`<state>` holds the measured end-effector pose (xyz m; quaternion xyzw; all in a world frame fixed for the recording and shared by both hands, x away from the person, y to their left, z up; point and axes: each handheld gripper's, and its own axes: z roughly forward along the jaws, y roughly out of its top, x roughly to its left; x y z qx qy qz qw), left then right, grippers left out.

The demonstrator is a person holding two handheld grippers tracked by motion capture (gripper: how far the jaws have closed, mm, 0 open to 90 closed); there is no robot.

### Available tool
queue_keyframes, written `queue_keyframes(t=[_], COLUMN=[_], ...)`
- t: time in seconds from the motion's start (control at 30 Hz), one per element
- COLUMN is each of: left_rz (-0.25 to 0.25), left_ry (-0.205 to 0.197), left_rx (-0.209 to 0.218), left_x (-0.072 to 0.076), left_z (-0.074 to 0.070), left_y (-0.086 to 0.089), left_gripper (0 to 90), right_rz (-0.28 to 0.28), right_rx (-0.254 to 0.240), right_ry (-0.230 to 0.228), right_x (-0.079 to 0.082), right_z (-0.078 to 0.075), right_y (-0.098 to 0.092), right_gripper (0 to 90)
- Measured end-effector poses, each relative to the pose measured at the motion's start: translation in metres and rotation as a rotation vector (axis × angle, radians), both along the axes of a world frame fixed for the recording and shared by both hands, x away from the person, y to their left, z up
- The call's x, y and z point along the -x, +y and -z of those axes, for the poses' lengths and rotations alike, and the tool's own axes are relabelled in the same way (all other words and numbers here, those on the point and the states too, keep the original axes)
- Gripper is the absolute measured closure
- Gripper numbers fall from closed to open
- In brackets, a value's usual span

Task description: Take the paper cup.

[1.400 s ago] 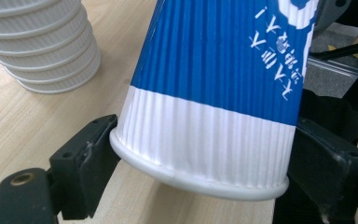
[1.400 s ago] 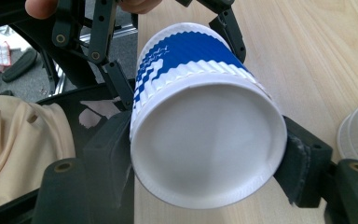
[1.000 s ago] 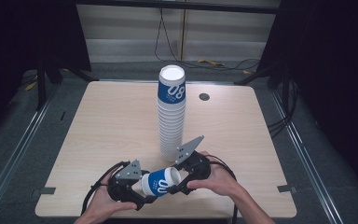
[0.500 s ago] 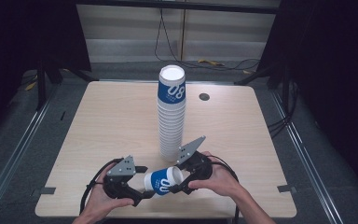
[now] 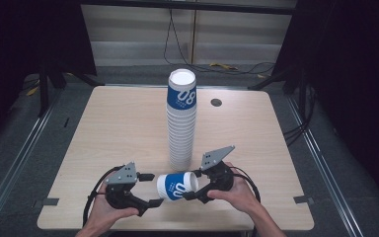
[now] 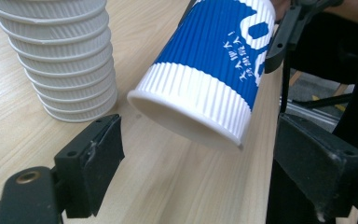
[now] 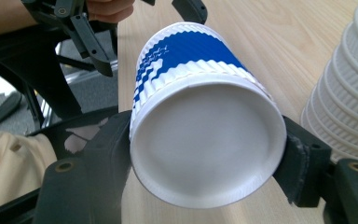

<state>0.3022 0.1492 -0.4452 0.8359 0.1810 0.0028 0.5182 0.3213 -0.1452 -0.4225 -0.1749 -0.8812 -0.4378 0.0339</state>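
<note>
A tall stack of white ribbed paper cups [image 5: 181, 138] stands mid-table, its top cup blue [image 5: 181, 96]. My right gripper [image 5: 193, 184] is shut on a single blue-and-white cup [image 5: 176, 187] that lies level just above the table's front. In the right gripper view both pads press the sides of the cup [image 7: 205, 140] in the right gripper [image 7: 207, 149], and a round white end faces the camera. My left gripper [image 5: 150, 189] is open just left of the cup. Its jaws have just been closing a little, and the cup [image 6: 205, 79] hangs ahead of the left gripper [image 6: 207, 163], touching neither pad.
The wooden table [image 5: 113, 128] has a small dark round hole [image 5: 216, 102] at the back right. The stack [image 6: 60, 60] rises close behind both grippers. Black stands and cables lie on the floor beyond the table's far edge.
The cup was between both grippers a second ago. The right gripper has drawn it slightly to the right, the left gripper has eased left, and a gap now separates the left jaws from the cup.
</note>
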Motion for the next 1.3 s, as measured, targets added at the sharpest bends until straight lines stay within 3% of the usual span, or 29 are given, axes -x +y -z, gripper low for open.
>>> queue_keyframes(t=[0.3,0.53,0.93,1.3], left_rz=[-0.017,-0.017,-0.015,-0.001], left_ry=[0.014,0.012,0.032,0.043], left_rx=[0.050,0.096,0.162,0.190], left_x=[0.000,0.000,0.000,0.000], left_z=[0.000,0.000,0.001,0.002], left_y=[0.001,0.002,0.002,-0.001], left_gripper=[16.5,16.4,15.8,15.4], right_rz=[0.023,0.014,-0.018,-0.041], right_rx=[-0.106,-0.162,-0.216,-0.255], right_ry=[0.023,0.049,0.069,0.058], right_x=[0.003,0.005,0.006,0.008], right_z=[0.010,0.018,0.022,0.023], right_y=[-0.007,-0.008,-0.005,-0.002], right_gripper=[29.4,29.4,29.4,29.5])
